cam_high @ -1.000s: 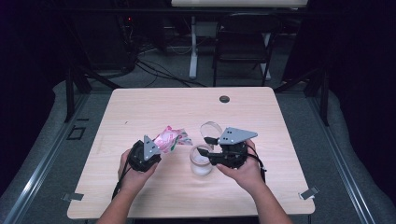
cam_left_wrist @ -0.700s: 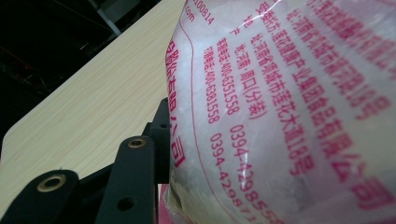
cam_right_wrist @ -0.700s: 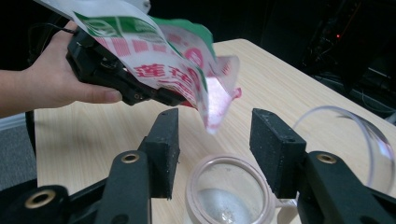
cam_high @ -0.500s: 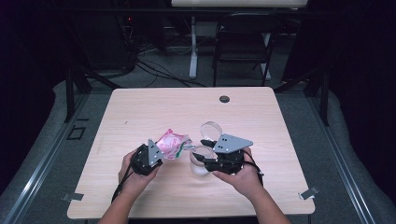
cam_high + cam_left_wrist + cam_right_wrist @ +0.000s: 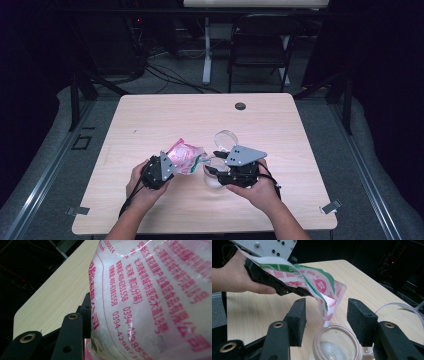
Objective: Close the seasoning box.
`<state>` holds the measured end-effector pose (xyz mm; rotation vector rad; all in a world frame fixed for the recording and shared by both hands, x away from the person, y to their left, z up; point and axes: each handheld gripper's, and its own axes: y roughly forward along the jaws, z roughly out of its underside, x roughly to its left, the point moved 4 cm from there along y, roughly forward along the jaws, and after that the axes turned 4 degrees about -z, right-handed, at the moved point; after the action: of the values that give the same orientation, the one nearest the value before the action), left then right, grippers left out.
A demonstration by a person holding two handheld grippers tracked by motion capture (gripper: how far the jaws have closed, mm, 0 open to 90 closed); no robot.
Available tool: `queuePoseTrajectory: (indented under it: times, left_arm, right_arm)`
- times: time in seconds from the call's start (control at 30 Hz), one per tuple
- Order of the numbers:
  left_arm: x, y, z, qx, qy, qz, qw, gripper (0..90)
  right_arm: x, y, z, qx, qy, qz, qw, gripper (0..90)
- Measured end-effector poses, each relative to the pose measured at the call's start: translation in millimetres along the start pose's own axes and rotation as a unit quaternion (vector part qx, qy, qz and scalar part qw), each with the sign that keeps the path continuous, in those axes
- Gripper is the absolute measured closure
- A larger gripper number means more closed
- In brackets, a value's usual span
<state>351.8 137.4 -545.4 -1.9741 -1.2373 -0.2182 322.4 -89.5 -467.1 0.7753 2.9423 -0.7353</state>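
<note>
At lower centre of the high view, the left tool point(image 5: 167, 167) pinches a pink-printed bag point(image 5: 186, 157) tilted over an open jar point(image 5: 337, 345) on the wooden surface point(image 5: 280, 125), while the right tool point(image 5: 325, 316), jaws just spreading wide, straddles the bag's open corner above the jar's mouth.

Plastic bag point(image 5: 150, 300) printed in pink Chinese characters, too hard to copy exactly, with numbers "400-6381558", "400-6351558", "0394-429855" and a cut "0394-42987", top edge showing "100814" and "com", bag front point(image 5: 322, 287) with a round pink logo, unreadable.
</note>
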Motion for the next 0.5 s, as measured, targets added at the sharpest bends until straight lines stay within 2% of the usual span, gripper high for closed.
queuePoseTrajectory:
  times: [0.5]
  left_arm:
    - [-4.7, -1.9, -3.3, 0.001, 0.022, -0.006, 0.9997, 60.4]
  right_arm:
    - [3.1, 2.2, 0.6, 0.007, -0.024, 0.007, 0.9997, 47.9]
